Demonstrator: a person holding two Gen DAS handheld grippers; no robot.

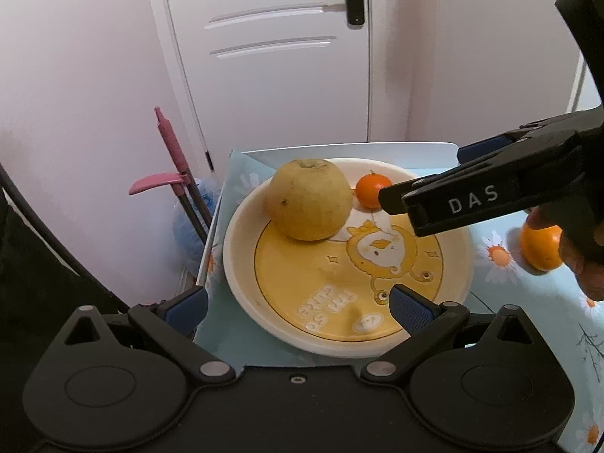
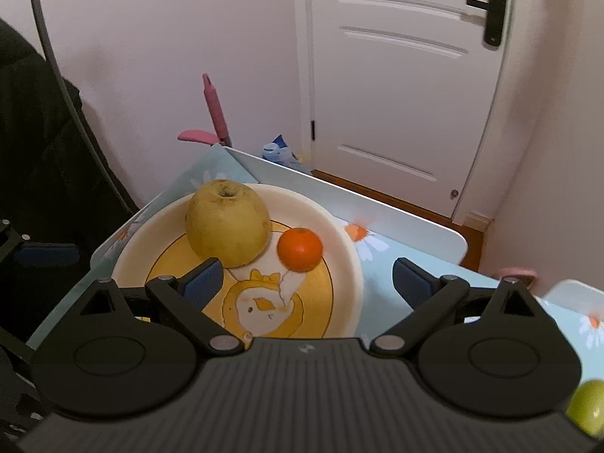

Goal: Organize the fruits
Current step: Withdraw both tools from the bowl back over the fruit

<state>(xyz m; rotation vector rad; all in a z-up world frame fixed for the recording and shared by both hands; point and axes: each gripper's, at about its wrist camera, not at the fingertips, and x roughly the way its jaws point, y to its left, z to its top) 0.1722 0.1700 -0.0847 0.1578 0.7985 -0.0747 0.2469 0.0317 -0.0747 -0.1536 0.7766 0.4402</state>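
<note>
Pear (image 2: 228, 222) upright on plate (image 2: 345, 260), stem-end up.

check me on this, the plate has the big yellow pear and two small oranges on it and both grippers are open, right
Not quite: the plate holds the big yellow pear and only one small orange, as the right wrist view shows. A second orange lies off the plate on the tablecloth in the left wrist view. The left gripper and right gripper are indeed open.
</note>
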